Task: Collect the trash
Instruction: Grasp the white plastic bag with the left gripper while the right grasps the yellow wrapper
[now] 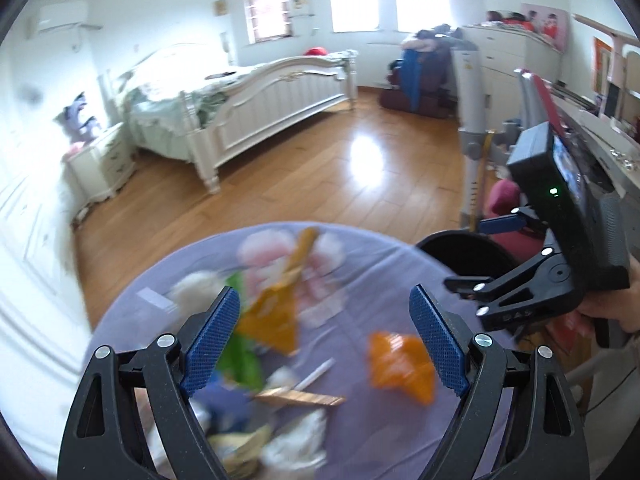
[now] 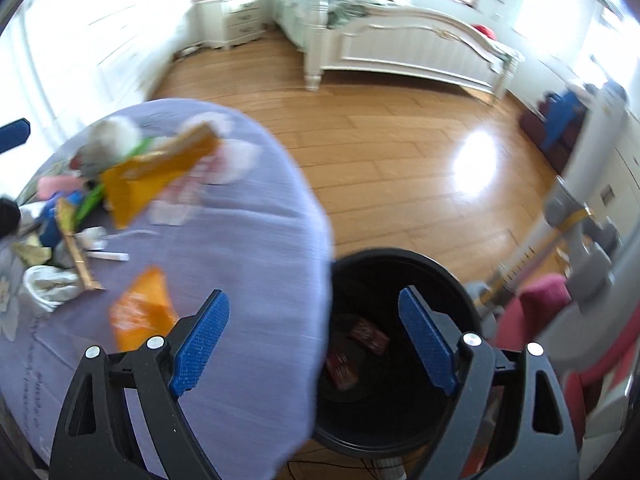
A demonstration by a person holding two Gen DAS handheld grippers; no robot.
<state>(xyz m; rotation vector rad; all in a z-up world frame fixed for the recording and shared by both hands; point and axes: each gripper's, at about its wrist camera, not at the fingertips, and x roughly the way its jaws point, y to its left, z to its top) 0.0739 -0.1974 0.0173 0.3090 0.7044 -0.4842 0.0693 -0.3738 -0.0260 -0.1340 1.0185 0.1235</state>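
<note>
- Left gripper point(image 1: 324, 344): jaws wide apart and empty. It hangs above the near part of the round table point(image 1: 360, 280), probably placed for choosing the next scrap.
- Right gripper point(image 2: 314, 346): jaws also wide, with nothing between them. It straddles the table's right edge and the mouth of the black bin point(image 2: 452, 276), a position suited to dropping things in.
- Black bin: it stands on the floor just beside the table's right edge, so trash needs only a short carry. Red wrappers point(image 2: 362, 346) already lie on its bottom.
- Trash still on the lavender cloth: a crumpled orange wrapper point(image 1: 400, 364) lies alone, nearest the bin; to the left is a mixed heap with a larger orange packet point(image 1: 276, 312), a green wrapper point(image 1: 240, 356), white tissue wads point(image 1: 192, 288) and a thin white stick point(image 1: 316, 374).
- Motion blur softens all items, so print and finer shapes cannot be read.
</note>
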